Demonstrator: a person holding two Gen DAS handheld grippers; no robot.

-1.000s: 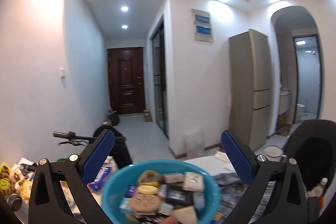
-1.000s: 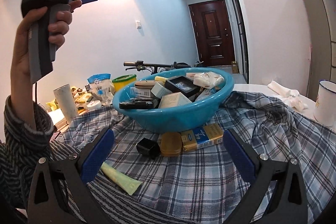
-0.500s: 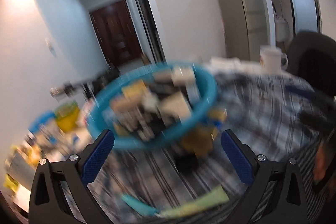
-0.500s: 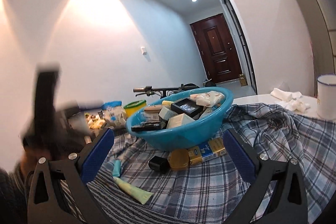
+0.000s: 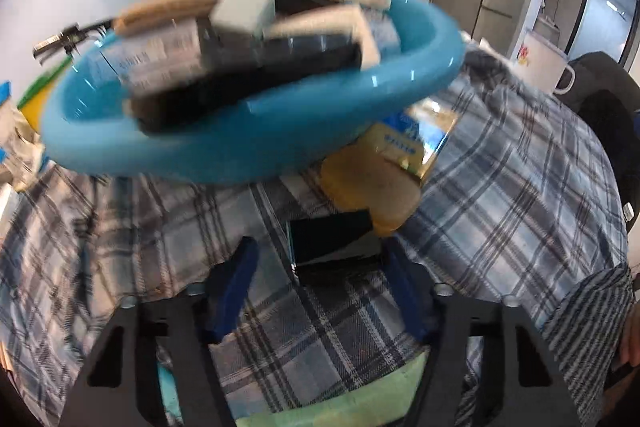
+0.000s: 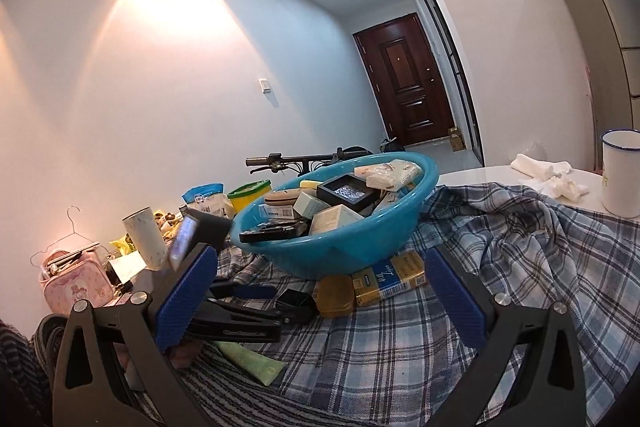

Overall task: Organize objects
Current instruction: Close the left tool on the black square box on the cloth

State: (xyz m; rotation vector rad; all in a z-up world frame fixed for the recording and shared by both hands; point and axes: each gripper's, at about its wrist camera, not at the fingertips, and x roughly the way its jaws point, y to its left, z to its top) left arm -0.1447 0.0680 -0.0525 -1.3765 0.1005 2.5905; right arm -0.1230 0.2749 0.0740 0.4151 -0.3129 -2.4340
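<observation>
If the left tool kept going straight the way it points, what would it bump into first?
Most likely the small black box lying on the plaid cloth. It sits between the left tool's blue fingers, whose jaws have just been closing; contact is unclear through the blur.

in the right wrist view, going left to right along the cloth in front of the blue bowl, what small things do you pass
green tube → black box → amber case → yellow packet

In front of me: one blue basin (image 6: pixel 340 247), one black box (image 6: pixel 296 303), one amber case (image 6: pixel 335 295), one yellow pack (image 6: pixel 390 277), one green tube (image 6: pixel 252 363), one white mug (image 6: pixel 622 171).
</observation>
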